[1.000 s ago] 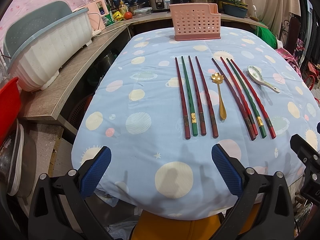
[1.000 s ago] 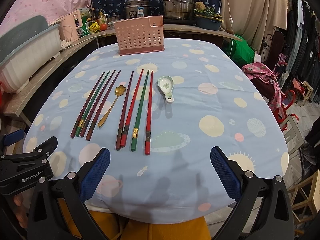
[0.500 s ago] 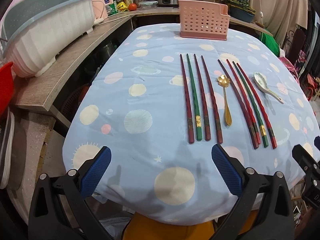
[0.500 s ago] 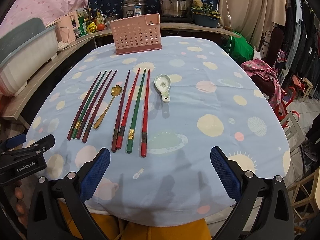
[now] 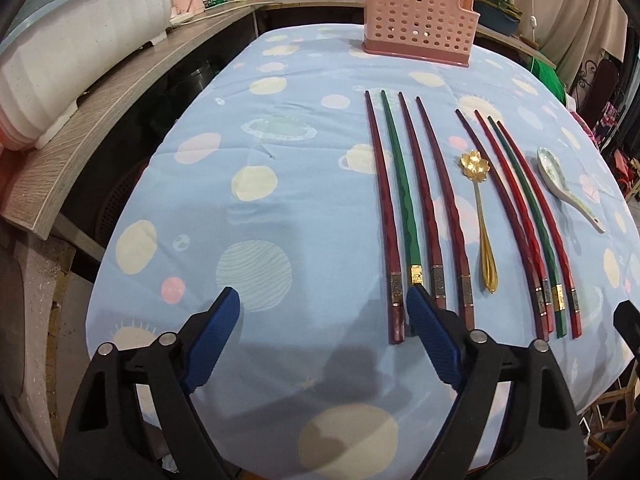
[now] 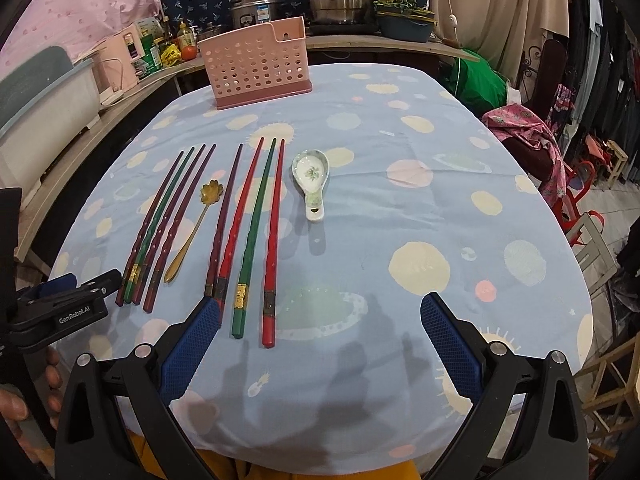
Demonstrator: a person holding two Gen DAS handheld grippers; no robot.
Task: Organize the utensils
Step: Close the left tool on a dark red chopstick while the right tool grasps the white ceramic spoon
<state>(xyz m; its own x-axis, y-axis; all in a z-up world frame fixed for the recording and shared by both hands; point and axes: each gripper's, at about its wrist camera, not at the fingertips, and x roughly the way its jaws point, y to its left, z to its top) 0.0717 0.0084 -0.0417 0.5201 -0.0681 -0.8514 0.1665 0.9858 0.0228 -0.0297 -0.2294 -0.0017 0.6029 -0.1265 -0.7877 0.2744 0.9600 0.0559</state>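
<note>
1. While its jaws have just been narrowing, the left gripper [image 5: 322, 316] stands well apart over the tablecloth [image 5: 256, 208] — nothing between the pads.
2. Left chopstick set [image 5: 416, 204] lies just beside its right finger.
3. Right gripper [image 6: 320, 328] gapes wide, empty — right chopstick set [image 6: 256, 232] near its left finger.
4. Gold spoon [image 5: 480, 208] lies between sets; ceramic spoon [image 6: 311, 178] rightmost.
5. Pink holder [image 6: 256, 68] stands at the far edge.

The cloth [image 6: 400, 240] is pale blue with cream, pink and mint planets and suns. On it lie dark red, bright red and green chopsticks [image 6: 256, 216] with gold bands, a gold flower-headed spoon [image 6: 192, 232] and a white soup spoon [image 6: 310, 178] with green sprigs. The far basket [image 6: 256, 68] is pink with round holes, and the fingers [image 6: 188, 356] carry blue pads.
</note>
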